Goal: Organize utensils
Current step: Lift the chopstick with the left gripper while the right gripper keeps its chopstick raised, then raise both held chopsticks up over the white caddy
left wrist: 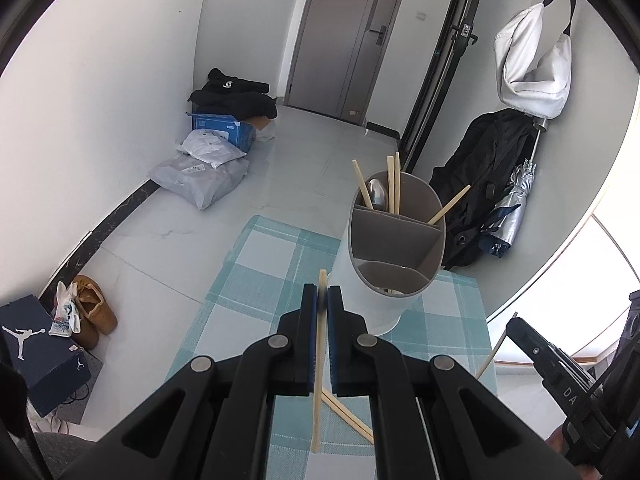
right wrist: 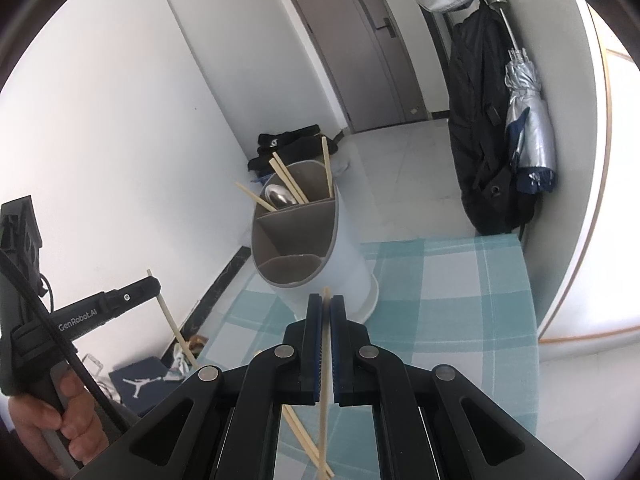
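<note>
A white oval utensil holder with a grey inside and three compartments stands on the teal checked cloth. Its far compartment holds several chopsticks and a metal spoon. My left gripper is shut on one wooden chopstick, just left of the holder's near end. My right gripper is shut on another chopstick, in front of the holder. Two loose chopsticks lie crossed on the cloth beneath the grippers.
On the floor to the left are a dark shoe box, tan shoes and parcels. A black backpack and a silver umbrella lean on the right wall. A person's hand grips the left handle.
</note>
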### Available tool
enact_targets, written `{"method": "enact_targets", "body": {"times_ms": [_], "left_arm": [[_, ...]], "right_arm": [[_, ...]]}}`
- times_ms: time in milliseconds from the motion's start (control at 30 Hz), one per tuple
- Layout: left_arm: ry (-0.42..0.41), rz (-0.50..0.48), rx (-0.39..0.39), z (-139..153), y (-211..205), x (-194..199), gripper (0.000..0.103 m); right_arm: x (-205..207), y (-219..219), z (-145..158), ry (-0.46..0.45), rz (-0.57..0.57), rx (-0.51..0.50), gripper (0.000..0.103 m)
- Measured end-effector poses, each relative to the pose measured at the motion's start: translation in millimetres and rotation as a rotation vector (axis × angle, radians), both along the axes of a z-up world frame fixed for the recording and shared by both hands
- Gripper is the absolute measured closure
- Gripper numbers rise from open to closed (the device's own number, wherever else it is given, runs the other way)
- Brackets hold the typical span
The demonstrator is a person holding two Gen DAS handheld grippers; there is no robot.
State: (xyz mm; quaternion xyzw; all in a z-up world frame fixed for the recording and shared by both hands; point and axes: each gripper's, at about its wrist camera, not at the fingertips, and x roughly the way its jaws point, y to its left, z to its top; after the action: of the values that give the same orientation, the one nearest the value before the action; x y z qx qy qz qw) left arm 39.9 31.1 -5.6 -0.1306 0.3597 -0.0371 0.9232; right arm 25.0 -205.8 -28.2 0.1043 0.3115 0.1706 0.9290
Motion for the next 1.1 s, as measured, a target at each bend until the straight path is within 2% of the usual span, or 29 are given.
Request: {"method": "enact_targets", "body": {"times_ms": [300, 433, 700, 1100], "left_arm": [[-0.034, -0.030, -0.028, 12.4, 2.6, -6.9, 0.102], [-0.058, -0.029, -0.082, 22.3, 6.2, -7.9, 0.102], [-0.090, -0.055, -0.134, 50.8, 4.0, 2.2, 0.102], [-0.135, -0.045, -0.252, 93.1, 10.4, 39.0, 0.102]], "right_arm": [[-8.8, -2.2, 10.3, -0.039, -0.036, -0.018, 0.100], [-9.5, -7.6, 17.7, -0.052, -0.047, 0.021, 0.100], [-3.5, -7.7, 49.8, -0.119, -0.038, 0.048, 0.100], [40.1, -5.4, 112.2, -0.198, -0.021, 0.060, 0.100]]}}
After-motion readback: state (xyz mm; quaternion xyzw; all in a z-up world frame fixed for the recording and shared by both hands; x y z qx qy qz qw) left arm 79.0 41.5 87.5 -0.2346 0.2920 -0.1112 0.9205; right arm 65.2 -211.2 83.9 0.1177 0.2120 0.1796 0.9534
